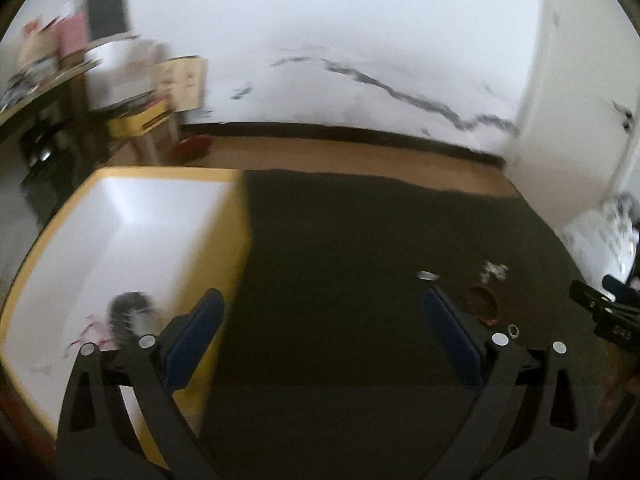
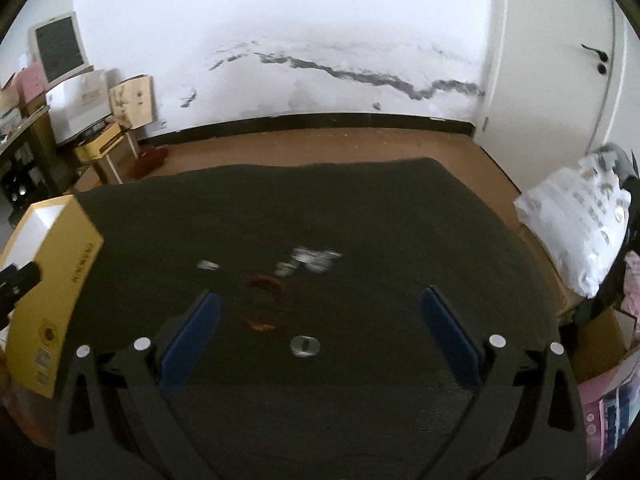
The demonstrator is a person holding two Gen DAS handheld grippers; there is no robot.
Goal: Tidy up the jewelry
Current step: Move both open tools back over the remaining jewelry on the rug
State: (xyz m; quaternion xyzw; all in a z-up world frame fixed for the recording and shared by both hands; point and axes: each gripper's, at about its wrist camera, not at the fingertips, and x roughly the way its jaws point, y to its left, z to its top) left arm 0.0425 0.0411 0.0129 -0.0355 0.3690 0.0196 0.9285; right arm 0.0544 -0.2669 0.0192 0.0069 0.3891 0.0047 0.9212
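Note:
A yellow box with a white inside (image 1: 132, 240) stands at the left edge of a dark cloth (image 1: 360, 280); a dark beaded piece (image 1: 128, 312) and a pink string lie inside. On the cloth lie a brown bead bracelet (image 2: 266, 300), a silver ring (image 2: 305, 346), a small silver piece (image 2: 209, 265) and a silver cluster (image 2: 314, 258). My left gripper (image 1: 324, 320) is open and empty, hovering over the box's right wall and the cloth. My right gripper (image 2: 320, 320) is open and empty above the bracelet and ring. The jewelry also shows at the left wrist view's right: bracelet (image 1: 482, 302), ring (image 1: 513, 331).
The yellow box (image 2: 52, 280) sits at the cloth's left edge in the right wrist view. A white printed bag (image 2: 576, 220) and cardboard boxes (image 2: 600, 344) lie right of the cloth. Shelves and boxes (image 2: 80, 96) stand at far left against the white wall.

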